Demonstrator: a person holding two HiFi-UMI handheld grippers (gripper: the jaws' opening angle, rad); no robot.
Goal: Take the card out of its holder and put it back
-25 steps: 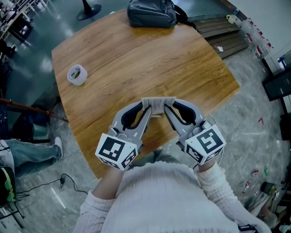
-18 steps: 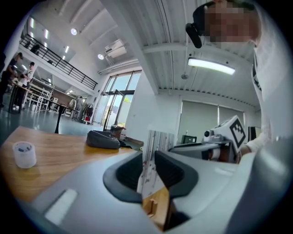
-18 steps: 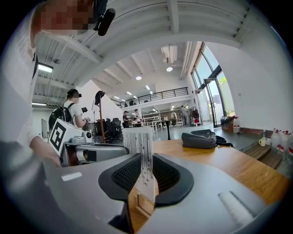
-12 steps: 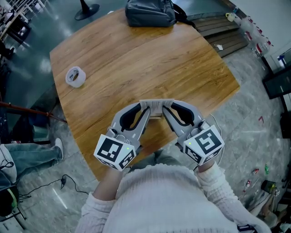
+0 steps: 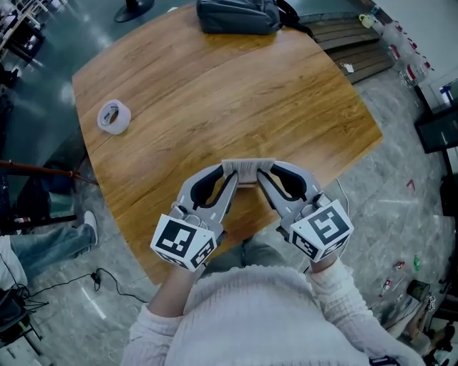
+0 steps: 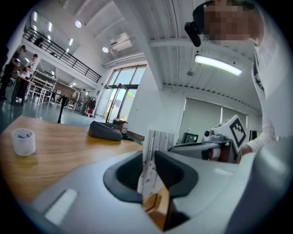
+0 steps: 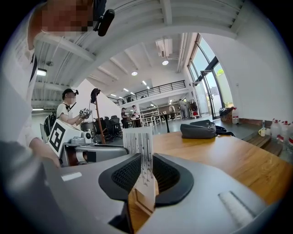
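The wooden table [image 5: 215,93] is filling mid-frame, with a dark bag [image 5: 236,16] lying at its top edge. Just below centre, the left gripper [image 5: 231,174] and right gripper [image 5: 264,174] are each clamping one end of the striped card [image 5: 248,168]. A tape roll [image 5: 114,116] is sitting at the upper left.

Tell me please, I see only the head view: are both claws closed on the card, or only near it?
Observer: The left gripper view shows the left claw pinching the striped card.
Operator: And the right claw?
Observer: The right gripper view shows the right claw clamped on the card too.
Operator: Is anything under the card?
Observer: A tan piece sits just below it, inside the right claw; whether it is the holder, I cannot tell.
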